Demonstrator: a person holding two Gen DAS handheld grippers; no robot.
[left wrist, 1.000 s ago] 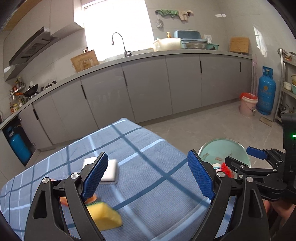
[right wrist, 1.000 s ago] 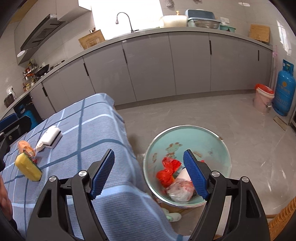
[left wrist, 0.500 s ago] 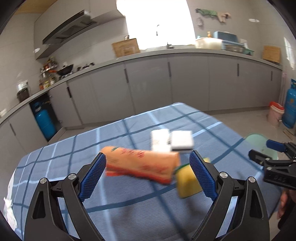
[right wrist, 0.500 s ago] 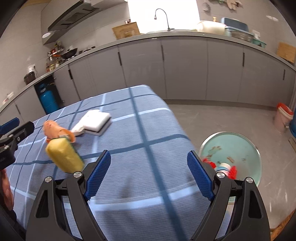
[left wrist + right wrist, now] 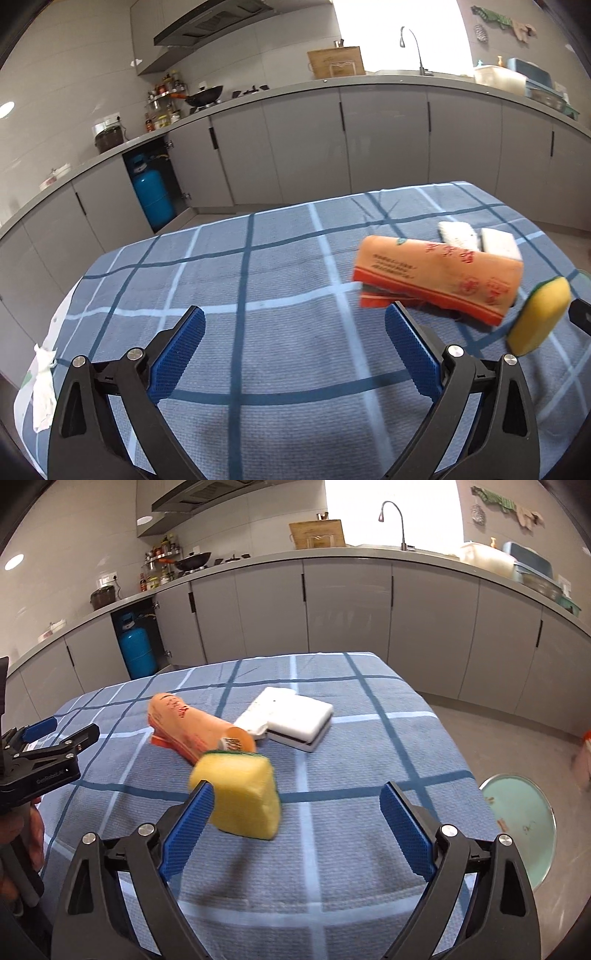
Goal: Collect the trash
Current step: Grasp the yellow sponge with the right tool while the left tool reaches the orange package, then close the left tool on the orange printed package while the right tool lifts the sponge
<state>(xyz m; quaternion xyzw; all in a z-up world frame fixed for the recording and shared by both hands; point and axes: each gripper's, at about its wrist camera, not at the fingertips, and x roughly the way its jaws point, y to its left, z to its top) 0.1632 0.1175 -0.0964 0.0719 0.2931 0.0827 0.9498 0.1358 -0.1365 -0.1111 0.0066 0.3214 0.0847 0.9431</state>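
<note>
Four pieces lay ahead of my spread, empty fingers: orange wrapper (image 5: 192,731), yellow sponge (image 5: 240,797), white pads (image 5: 291,716), tissue (image 5: 42,387); bin (image 5: 524,819) waited right.

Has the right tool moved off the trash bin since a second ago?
Yes. The right tool swung from over the green bin to above the yellow sponge on the table.

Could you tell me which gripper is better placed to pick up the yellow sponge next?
Right. The right gripper has open jaws, the yellow sponge beside its left pad; the left gripper faces bare cloth.
</note>
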